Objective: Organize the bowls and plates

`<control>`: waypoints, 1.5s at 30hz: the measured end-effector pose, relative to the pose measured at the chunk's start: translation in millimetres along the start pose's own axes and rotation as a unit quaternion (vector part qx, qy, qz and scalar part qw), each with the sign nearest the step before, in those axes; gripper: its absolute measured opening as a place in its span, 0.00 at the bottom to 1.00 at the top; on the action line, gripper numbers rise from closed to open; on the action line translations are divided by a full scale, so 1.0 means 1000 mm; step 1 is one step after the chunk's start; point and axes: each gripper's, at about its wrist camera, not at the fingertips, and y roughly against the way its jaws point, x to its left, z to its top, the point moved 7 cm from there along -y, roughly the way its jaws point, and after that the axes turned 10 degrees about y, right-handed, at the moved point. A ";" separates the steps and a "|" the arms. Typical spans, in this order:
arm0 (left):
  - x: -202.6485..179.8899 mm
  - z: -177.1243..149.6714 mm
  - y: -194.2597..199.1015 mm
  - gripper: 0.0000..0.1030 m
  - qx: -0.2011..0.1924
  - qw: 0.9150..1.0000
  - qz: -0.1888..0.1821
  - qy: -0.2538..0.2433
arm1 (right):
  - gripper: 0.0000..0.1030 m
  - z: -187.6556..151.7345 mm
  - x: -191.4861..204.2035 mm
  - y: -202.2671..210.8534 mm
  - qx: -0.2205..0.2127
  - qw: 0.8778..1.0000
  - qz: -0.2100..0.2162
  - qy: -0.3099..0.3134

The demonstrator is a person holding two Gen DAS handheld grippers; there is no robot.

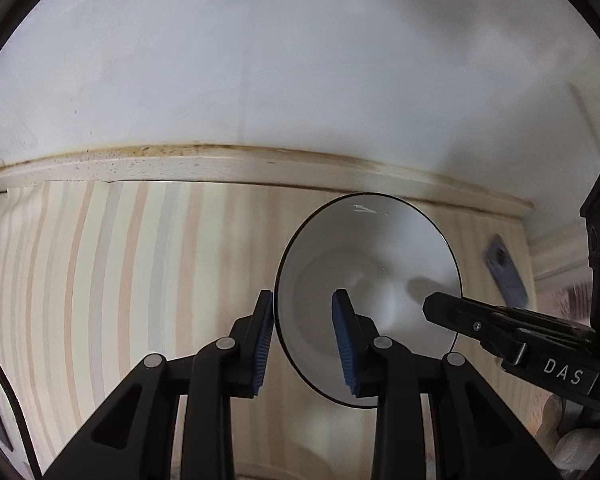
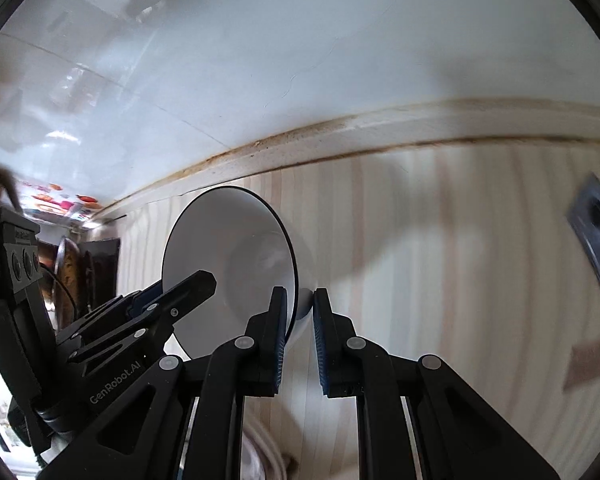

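Holding the white bowl (image 1: 368, 292) on its edge before the wooden panel (image 1: 120, 280), the left gripper (image 1: 306, 344) straddles its rim at 9 o'clock half open, while the right gripper (image 2: 300, 340) pinches the rim at 3 o'clock, nearly closed.

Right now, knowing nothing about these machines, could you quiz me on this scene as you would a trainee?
1. True or false: only the left tool reaches the white bowl.
2. Pick one: the bowl's thin edge line is A) red, B) dark, C) gold.
3. Fill in: the right tool is closed on the bowl's ____.

Key: 1 false, both tools are at it; 2 B; 3 rim.
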 end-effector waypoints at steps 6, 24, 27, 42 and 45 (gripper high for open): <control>-0.042 -0.047 0.049 0.26 -0.007 0.999 -0.026 -0.048 | 0.14 -0.065 -0.007 0.075 -0.022 1.000 -0.014 -0.013; -0.077 -0.188 0.056 0.26 0.062 0.990 -0.029 -0.122 | 0.14 -0.236 -0.035 0.104 0.014 0.997 -0.027 -0.072; -0.073 -0.198 0.049 0.26 0.069 0.989 -0.019 -0.128 | 0.14 -0.241 -0.038 0.095 0.020 0.997 -0.026 -0.075; -0.075 -0.208 0.025 0.26 0.077 0.987 0.010 -0.141 | 0.15 -0.246 -0.050 0.074 0.043 0.996 -0.035 -0.076; -0.075 -0.208 0.024 0.26 0.075 0.987 0.014 -0.140 | 0.15 -0.243 -0.051 0.072 0.048 0.996 -0.039 -0.072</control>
